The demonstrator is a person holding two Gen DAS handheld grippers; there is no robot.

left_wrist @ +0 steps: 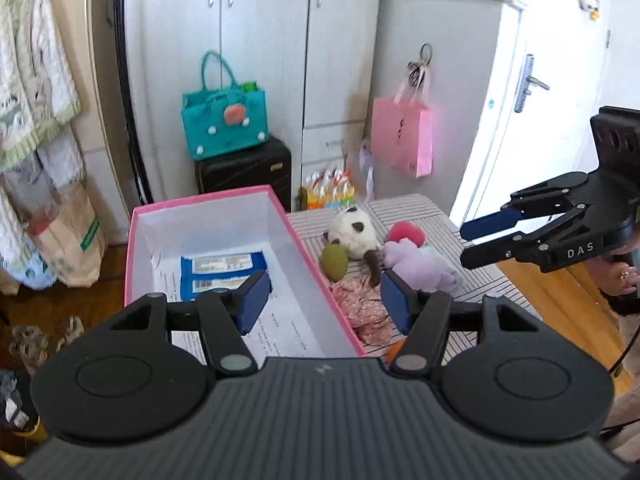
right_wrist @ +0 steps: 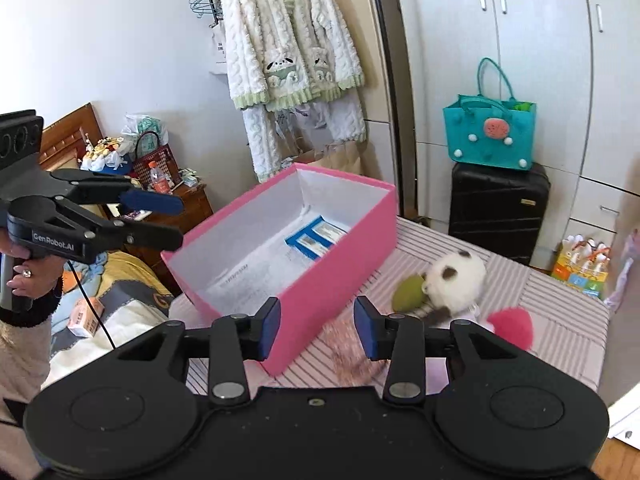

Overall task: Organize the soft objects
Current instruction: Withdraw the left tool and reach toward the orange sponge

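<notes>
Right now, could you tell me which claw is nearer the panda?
Right. The right claw is on the panda's side of the box; the left claw is beyond it.

A lived-in bedroom of a home. Landmark: the tall pale grey wardrobe with slim vertical door handles (left_wrist: pixel 264 60). Against its foot stands a black hard-shell suitcase (right_wrist: pixel 498 210) carrying a teal felt tote bag with a pink appliqué (left_wrist: pixel 225 122). Left of the wardrobe, a white-and-green fleece robe on a hanger (right_wrist: pixel 294 46) hangs on the wall; further left are a wooden headboard (right_wrist: pixel 70 132) and a cluttered brown wooden nightstand (right_wrist: pixel 188 204). Right of the wardrobe, a pink paper gift bag (left_wrist: pixel 402 136) hangs on its side panel, beside a white door with a metal lever handle (left_wrist: pixel 530 84). In front lies a grey-striped cloth-covered surface (left_wrist: pixel 436 220) above wooden flooring.
</notes>
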